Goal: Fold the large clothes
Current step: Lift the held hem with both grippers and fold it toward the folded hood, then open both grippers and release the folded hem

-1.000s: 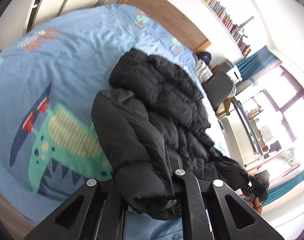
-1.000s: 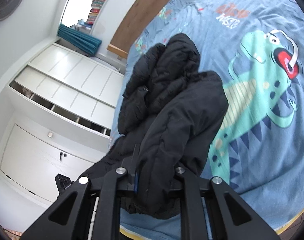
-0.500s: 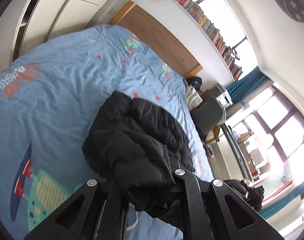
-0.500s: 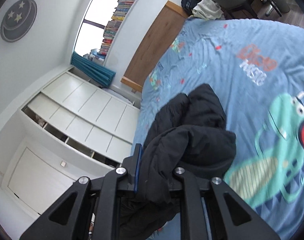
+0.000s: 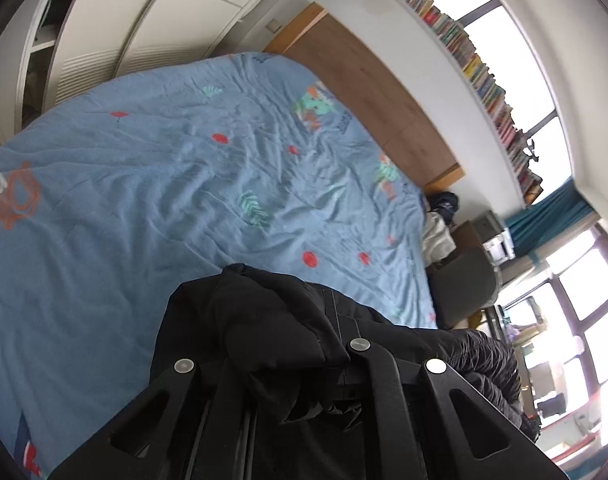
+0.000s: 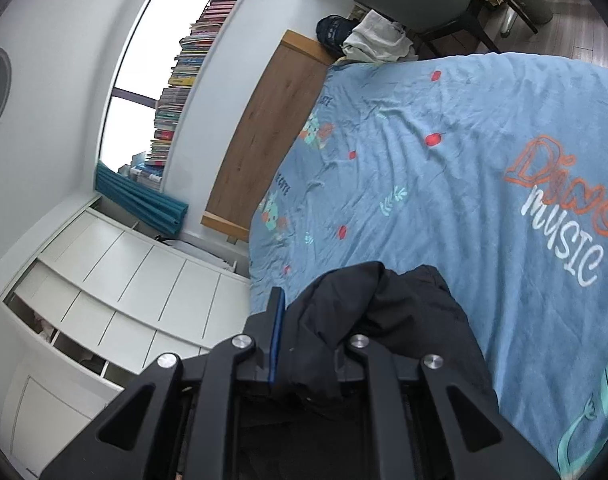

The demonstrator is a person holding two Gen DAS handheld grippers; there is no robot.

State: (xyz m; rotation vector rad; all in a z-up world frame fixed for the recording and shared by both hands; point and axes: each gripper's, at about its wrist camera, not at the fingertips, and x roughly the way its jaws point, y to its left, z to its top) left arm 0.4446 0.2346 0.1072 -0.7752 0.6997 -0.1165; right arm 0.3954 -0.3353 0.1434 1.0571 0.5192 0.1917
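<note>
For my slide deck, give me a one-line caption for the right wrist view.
Right tongs shut on a bunched black puffer jacket, held over the blue dinosaur-print bedspread.

Matt black puffy cloth jacket [image 5: 263, 320], wrinkled blue cotton bedspread [image 5: 143, 184], smooth wooden headboard [image 5: 380, 92]

The puffer jacket [image 5: 263, 328] is plain black, matching the black grippers, and the right gripper [image 6: 308, 344] shows one thin blue strip on a finger. Under it the bedspread [image 5: 143, 184] is light blue, scattered with small red dots, teal leaf sprigs and little green-and-orange dinosaurs towards the headboard edge, with orange "Dino" and white "music" lettering [image 6: 564, 216] and a teal dinosaur outline near the foot edge. Behind stand a brown wooden headboard [image 5: 384, 92], white wardrobe doors [image 6: 115, 280], teal curtains [image 6: 143, 204] and a many-coloured row of books [image 5: 484, 76]
</note>
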